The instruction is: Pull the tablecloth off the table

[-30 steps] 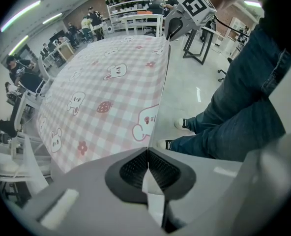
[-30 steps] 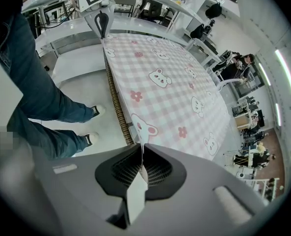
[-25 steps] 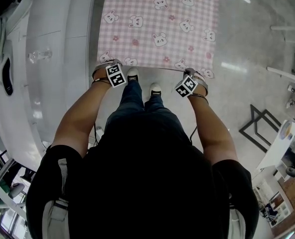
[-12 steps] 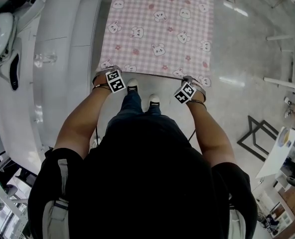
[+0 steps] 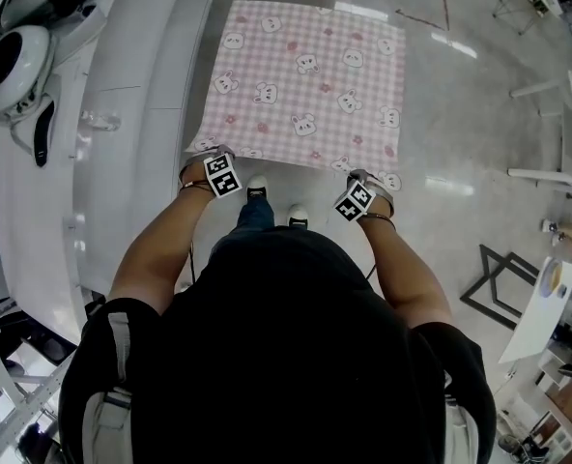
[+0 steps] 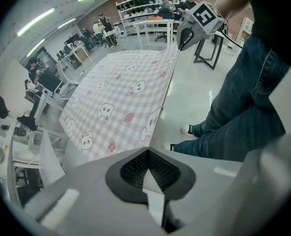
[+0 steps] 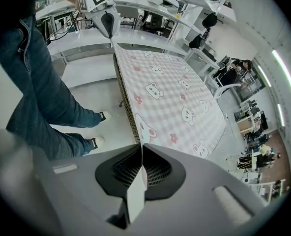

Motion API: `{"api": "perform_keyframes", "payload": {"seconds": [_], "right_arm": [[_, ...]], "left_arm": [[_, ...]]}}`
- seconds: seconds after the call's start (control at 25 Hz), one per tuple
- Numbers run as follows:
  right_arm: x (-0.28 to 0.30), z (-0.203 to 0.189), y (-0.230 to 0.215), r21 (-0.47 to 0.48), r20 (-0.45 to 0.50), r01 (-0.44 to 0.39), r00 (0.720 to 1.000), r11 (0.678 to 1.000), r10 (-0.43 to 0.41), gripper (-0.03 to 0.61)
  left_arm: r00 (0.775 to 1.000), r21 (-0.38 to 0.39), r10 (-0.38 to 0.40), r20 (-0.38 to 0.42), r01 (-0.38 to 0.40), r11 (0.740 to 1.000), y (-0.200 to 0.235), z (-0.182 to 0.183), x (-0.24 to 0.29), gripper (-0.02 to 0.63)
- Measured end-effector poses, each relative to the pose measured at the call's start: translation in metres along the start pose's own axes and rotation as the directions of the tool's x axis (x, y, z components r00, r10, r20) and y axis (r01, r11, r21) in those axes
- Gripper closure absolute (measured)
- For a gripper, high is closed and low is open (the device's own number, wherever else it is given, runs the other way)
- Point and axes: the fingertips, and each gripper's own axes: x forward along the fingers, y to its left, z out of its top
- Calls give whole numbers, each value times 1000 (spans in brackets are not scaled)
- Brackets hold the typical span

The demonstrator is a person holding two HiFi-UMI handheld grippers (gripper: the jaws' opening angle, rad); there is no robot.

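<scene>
Tablecloth (image 5: 305, 85) spreads flat, lengthwise away from person (image 5: 276, 346).

Head view: high overhead, steeply down past the person's shoulders and arms. It is far and wide, taking in the whole tablecloth (image 5: 305, 80) and the floor (image 5: 460, 114) around it. Left gripper view sits right behind the left tongs (image 5: 202, 149), very close, fisheye, looking along the cloth's near edge toward the right tongs (image 5: 371, 176). Right gripper view mirrors it from the other corner, facing back the opposite way. Shared: all three catch the tablecloth and the person's jeans (image 6: 244, 107) — each gripper view also sees the opposite tongs.
</scene>
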Motion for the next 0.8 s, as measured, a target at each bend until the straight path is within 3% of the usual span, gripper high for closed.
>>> {"api": "perform_keyframes", "payload": {"seconds": [0.8], "right_arm": [[-41,-39,32,-74,67,-25,997,997,30,548]], "left_arm": [[998,-67,67,-15,-68,995,-70,9,-41,611]]}}
